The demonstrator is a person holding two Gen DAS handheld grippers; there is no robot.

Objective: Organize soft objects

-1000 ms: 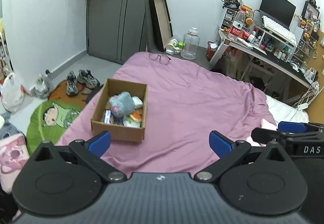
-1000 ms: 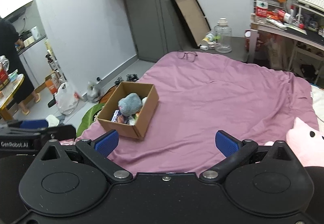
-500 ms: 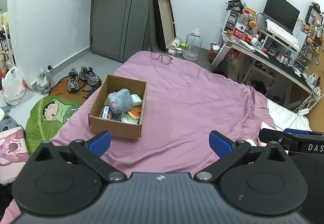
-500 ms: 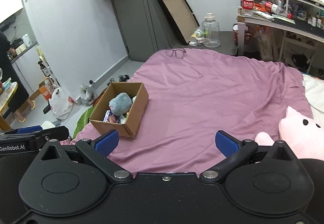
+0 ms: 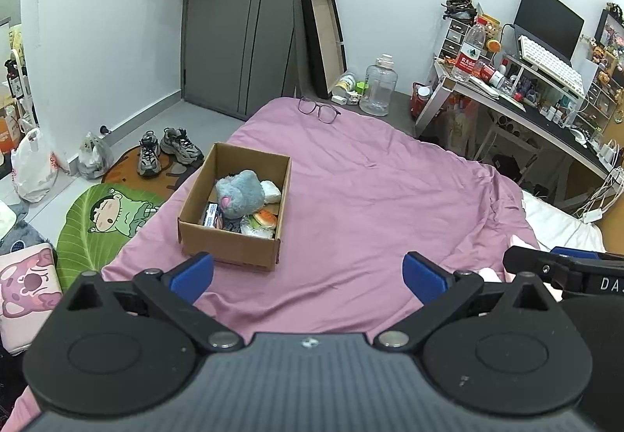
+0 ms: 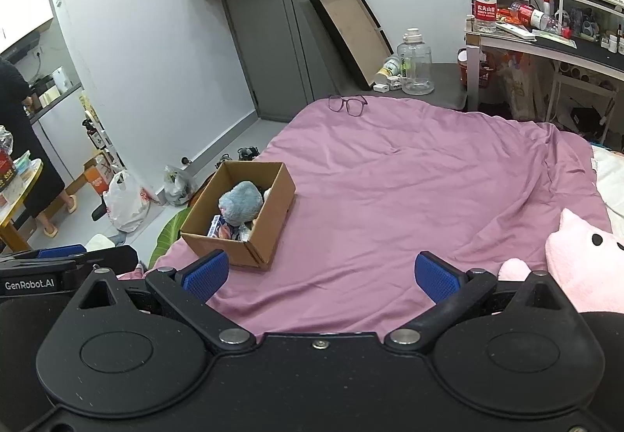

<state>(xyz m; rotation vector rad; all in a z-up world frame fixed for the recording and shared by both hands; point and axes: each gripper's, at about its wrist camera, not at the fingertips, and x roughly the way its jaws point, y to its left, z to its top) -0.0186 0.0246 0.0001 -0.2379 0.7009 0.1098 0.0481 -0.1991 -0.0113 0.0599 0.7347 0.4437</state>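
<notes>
Both claws hover low over the near edge of the bed [image 5: 370, 198], side by side. We read the left claw [image 5: 308, 276] as spread wide with nothing between its blue pads; the right claw [image 6: 321, 272] likewise stands spread and empty.

The cardboard box [image 5: 230, 248] sits on the purple cover close to the bed's left edge, toward the near corner. Inside it lies a grey plush [image 5: 240, 194], on top of smaller items we cannot name for certain: something white, something orange, a small printed pack. The box looks fairly full.

The one soft thing left out, as far as we can see, is the pink plush [image 6: 585, 264], at the near right of the bed just beside the right claw's outer finger. Only part of it shows; a dark eye spot and a small rounded limb or ear are visible.

Handling, in our judgement: light, squashy, not fragile, not slippery. The pile should give good friction against the pads. It will deform and may sag or swing when lifted. We would pinch the body bulk or the thick base of the protruding limb, closing well in; a thin ear tip could slip free.

A pair of glasses [image 5: 318, 110] rests at the far edge of the bed, well apart from the box. Fragile; we leave them be.
</notes>
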